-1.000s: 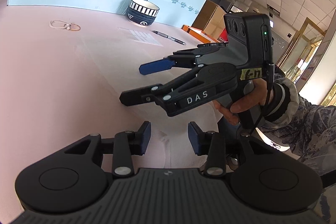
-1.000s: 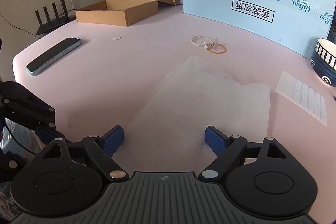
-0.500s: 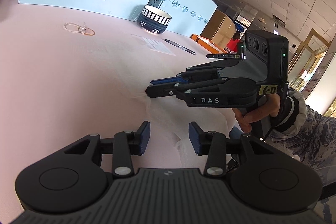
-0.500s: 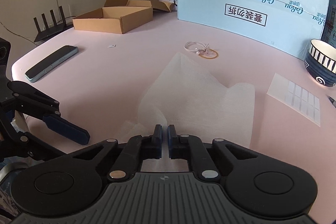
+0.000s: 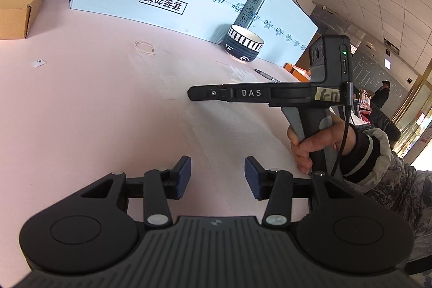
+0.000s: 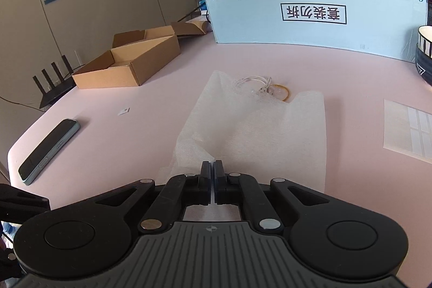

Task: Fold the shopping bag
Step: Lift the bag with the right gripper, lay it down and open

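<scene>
A thin translucent white shopping bag (image 6: 270, 131) lies flat on the pink table (image 6: 135, 126), with its near edge raised off the surface. My right gripper (image 6: 214, 166) is shut on that raised edge, and the film hangs from the pads. From the left wrist view the right gripper (image 5: 191, 93) shows side-on, level above the table, with the faint bag (image 5: 216, 131) beneath it. My left gripper (image 5: 217, 177) hovers over bare table to the left of the bag. Its jaws are opening and nothing is between its blue pads (image 5: 183, 177).
An open cardboard box (image 6: 129, 64) and a black router (image 6: 54, 82) stand at the far left, and a phone (image 6: 48, 150) lies near the left edge. A blue board (image 6: 310, 4) walls the back. A striped bowl (image 5: 244, 46), a pen (image 5: 266, 74), a label sheet (image 6: 407, 131) and a rubber band with a cord (image 6: 272, 89) lie around.
The right gripper went from wide open to shut on the bag's near edge, then carried it forward over the bag. It also rolled level. The left gripper's view swung left.
</scene>
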A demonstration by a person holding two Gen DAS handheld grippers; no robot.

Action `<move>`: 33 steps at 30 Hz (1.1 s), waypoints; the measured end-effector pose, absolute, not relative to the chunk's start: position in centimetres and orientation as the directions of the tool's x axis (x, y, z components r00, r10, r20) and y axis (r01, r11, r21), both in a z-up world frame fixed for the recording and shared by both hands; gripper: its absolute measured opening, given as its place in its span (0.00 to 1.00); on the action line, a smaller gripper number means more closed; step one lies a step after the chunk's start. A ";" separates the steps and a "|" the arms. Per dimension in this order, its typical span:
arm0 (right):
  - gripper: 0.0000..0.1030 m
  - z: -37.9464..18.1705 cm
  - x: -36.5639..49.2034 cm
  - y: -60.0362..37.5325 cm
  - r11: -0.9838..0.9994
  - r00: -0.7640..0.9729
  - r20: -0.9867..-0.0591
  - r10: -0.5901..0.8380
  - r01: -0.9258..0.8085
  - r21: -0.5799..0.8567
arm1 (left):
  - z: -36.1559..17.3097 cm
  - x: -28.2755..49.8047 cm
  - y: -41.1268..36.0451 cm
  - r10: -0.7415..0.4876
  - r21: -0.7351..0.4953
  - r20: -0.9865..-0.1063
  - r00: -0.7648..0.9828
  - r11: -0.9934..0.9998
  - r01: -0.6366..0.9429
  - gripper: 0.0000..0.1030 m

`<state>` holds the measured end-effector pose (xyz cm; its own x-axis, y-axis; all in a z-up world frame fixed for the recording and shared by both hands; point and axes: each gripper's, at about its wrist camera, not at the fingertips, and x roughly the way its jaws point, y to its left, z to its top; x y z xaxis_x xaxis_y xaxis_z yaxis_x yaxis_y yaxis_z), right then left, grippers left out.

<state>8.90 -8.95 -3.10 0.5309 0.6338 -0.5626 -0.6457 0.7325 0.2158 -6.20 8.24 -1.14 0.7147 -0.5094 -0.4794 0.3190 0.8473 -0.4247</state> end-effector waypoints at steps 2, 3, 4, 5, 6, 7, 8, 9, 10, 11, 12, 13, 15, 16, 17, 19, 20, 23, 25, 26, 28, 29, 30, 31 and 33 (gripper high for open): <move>0.02 -3.1 9.2 -8.9 0.726 0.516 -0.561 0.647 -0.643 0.245 | -1.0 -6.2 8.4 -0.497 -0.419 -0.482 0.722 0.854 0.308 0.41; 0.02 -3.0 9.5 -9.2 0.717 0.501 -0.557 0.663 -0.638 0.280 | -1.0 -6.1 8.6 -0.486 -0.415 -0.485 0.728 0.860 0.297 0.41; 0.02 -2.8 9.6 -9.6 0.709 0.492 -0.546 0.679 -0.633 0.311 | -0.9 -5.9 8.8 -0.477 -0.414 -0.486 0.732 0.864 0.288 0.42; 0.02 -2.6 9.7 -10.2 0.702 0.491 -0.527 0.694 -0.624 0.343 | -0.9 -5.7 8.9 -0.469 -0.413 -0.486 0.737 0.867 0.279 0.42; 0.02 -2.2 9.7 -10.9 0.700 0.499 -0.508 0.702 -0.614 0.365 | -0.9 -5.5 9.1 -0.465 -0.414 -0.488 0.739 0.868 0.273 0.43; 0.02 -1.8 9.5 -11.7 0.699 0.511 -0.488 0.708 -0.605 0.381 | -0.9 -5.3 9.2 -0.461 -0.416 -0.490 0.740 0.870 0.266 0.43; 0.02 -1.4 9.4 -12.3 0.703 0.525 -0.475 0.706 -0.599 0.384 | -0.9 -5.0 9.3 -0.457 -0.417 -0.492 0.741 0.871 0.260 0.43; 0.02 -1.0 9.2 -13.0 0.712 0.545 -0.464 0.699 -0.591 0.379 | -0.9 -4.8 9.3 -0.460 -0.419 -0.492 0.739 0.869 0.263 0.43; 0.02 -0.7 9.1 -13.8 0.722 0.564 -0.453 0.690 -0.579 0.379 | -0.9 -4.7 9.2 -0.463 -0.418 -0.492 0.737 0.868 0.267 0.43; 0.02 -0.5 9.0 -14.7 0.731 0.582 -0.443 0.682 -0.565 0.383 | -0.9 -4.6 9.1 -0.464 -0.416 -0.492 0.737 0.869 0.269 0.44; 0.02 -0.2 8.9 -15.6 0.740 0.600 -0.432 0.673 -0.551 0.387 | -0.9 -4.5 9.0 -0.465 -0.415 -0.493 0.735 0.868 0.271 0.44; 0.02 0.0 8.9 -16.4 0.747 0.615 -0.425 0.664 -0.537 0.391 | -0.9 -4.3 8.8 -0.467 -0.414 -0.494 0.734 0.868 0.274 0.45; 0.02 0.3 8.8 -18.3 0.767 0.647 -0.415 0.639 -0.502 0.399 | -0.8 -4.0 8.3 -0.469 -0.409 -0.497 0.730 0.868 0.280 0.45; 0.02 0.4 8.8 -19.1 0.777 0.662 -0.413 0.626 -0.486 0.399 | -0.8 -3.9 8.0 -0.470 -0.404 -0.500 0.727 0.870 0.284 0.46; 0.03 0.4 8.8 -19.9 0.790 0.678 -0.413 0.609 -0.468 0.396 | -0.8 -3.8 7.8 -0.469 -0.399 -0.504 0.725 0.871 0.287 0.46; 0.03 0.3 8.8 -21.7 0.810 0.704 -0.413 0.578 -0.431 0.399 | -0.7 -3.6 7.1 -0.473 -0.387 -0.508 0.720 0.872 0.299 0.46; 0.03 0.2 8.8 -22.4 0.817 0.712 -0.415 0.566 -0.416 0.400 | -0.7 -3.4 6.7 -0.477 -0.384 -0.510 0.716 0.871 0.307 0.46; 0.03 -0.2 8.6 -24.3 0.838 0.733 -0.425 0.530 -0.376 0.396 | -0.6 -3.1 5.9 -0.487 -0.376 -0.515 0.706 0.868 0.325 0.46; 0.03 -0.8 8.4 -25.5 0.846 0.739 -0.436 0.513 -0.348 0.404 | -0.6 -2.9 5.4 -0.490 -0.372 -0.521 0.699 0.867 0.331 0.47; 0.03 -1.1 8.3 -25.9 0.848 0.741 -0.440 0.507 -0.338 0.407 | -0.6 -2.7 5.1 -0.492 -0.370 -0.524 0.695 0.867 0.334 0.47; 0.03 -1.6 8.1 -26.5 0.852 0.743 -0.448 0.497 -0.321 0.413 | -0.5 -2.5 4.6 -0.496 -0.365 -0.529 0.689 0.866 0.343 0.47; 0.03 -1.8 7.9 -26.9 0.855 0.745 -0.451 0.491 -0.311 0.416 | -0.5 -2.4 4.3 -0.498 -0.362 -0.531 0.686 0.865 0.347 0.47; 0.03 -2.1 7.8 -27.4 0.855 0.748 -0.451 0.487 -0.302 0.422 | -0.4 -2.3 4.0 -0.499 -0.359 -0.534 0.682 0.865 0.352 0.48; 0.03 -2.2 7.5 -27.8 0.853 0.751 -0.449 0.484 -0.293 0.431 | -0.4 -2.2 3.7 -0.501 -0.355 -0.538 0.678 0.864 0.357 0.48; 0.04 -2.5 6.9 -28.9 0.848 0.766 -0.433 0.475 -0.268 0.457 | -0.4 -1.9 3.1 -0.503 -0.348 -0.542 0.673 0.864 0.365 0.49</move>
